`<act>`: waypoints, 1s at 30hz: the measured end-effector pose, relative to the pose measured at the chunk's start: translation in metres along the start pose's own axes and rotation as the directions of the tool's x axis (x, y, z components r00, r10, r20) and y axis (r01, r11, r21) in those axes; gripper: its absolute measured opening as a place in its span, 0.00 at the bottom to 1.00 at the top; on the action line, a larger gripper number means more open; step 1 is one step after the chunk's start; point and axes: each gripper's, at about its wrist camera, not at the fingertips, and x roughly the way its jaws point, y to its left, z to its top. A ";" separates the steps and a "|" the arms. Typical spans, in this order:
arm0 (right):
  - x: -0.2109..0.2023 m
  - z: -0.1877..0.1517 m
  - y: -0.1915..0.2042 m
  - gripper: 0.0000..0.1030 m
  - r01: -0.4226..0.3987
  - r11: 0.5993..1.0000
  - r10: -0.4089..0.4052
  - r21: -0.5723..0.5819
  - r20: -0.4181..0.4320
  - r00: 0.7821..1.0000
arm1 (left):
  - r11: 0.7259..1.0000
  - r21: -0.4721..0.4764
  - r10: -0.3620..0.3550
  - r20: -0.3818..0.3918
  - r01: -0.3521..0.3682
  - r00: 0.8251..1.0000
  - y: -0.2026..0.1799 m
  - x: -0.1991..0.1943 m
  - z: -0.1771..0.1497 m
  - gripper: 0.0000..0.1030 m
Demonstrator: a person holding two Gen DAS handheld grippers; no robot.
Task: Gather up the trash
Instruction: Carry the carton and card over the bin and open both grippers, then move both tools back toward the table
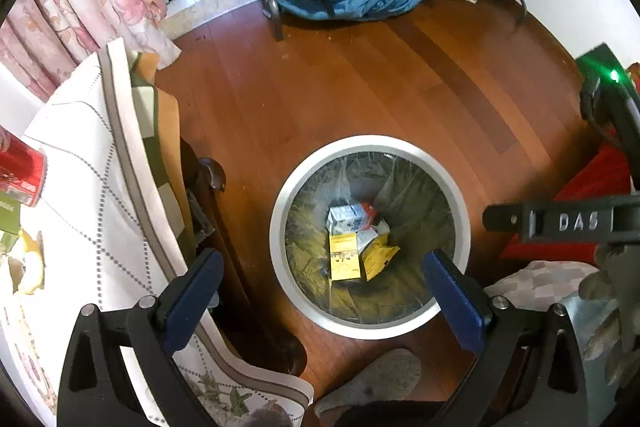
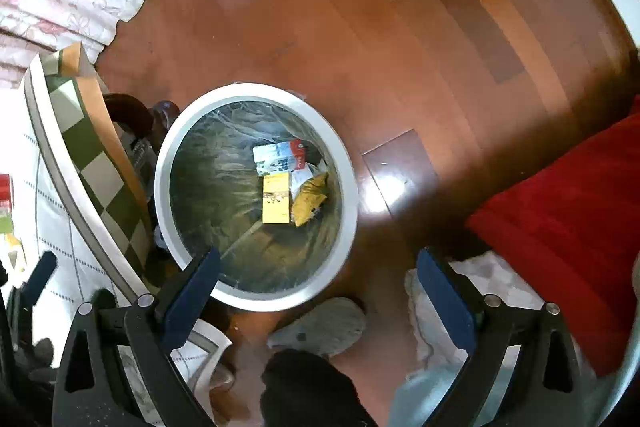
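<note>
From the left wrist view, my left hand-held gripper (image 1: 322, 269) hangs over the white-rimmed bin (image 1: 280, 195) on the wooden floor (image 1: 360, 75), its blue fingers (image 1: 196, 291) spread wide with nothing between them. In the lined bin lie a yellow box (image 1: 344, 255), a yellow wrapper (image 1: 380, 259) and a white carton (image 1: 348, 219). On the tabletop (image 1: 80, 187) at my left a red can (image 1: 20, 175) lies on its side, with what looks like a banana peel (image 1: 30, 263) nearer me; both look like trash left to collect. I judge the can light, stiff and rather slippery, best pinched across its middle; the peel soft and limp, best taken at its thickest fold.

From the right wrist view, my right hand-held gripper (image 2: 318, 273) is likewise spread and empty, just beside the bin's near rim, above my slipper (image 2: 320, 327).
</note>
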 end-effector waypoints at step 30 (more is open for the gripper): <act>-0.158 -0.111 0.273 0.97 -0.139 0.944 0.221 -0.300 0.261 0.940 | 0.909 -0.378 0.262 0.192 -0.175 0.946 0.279 -0.191 -0.077 1.00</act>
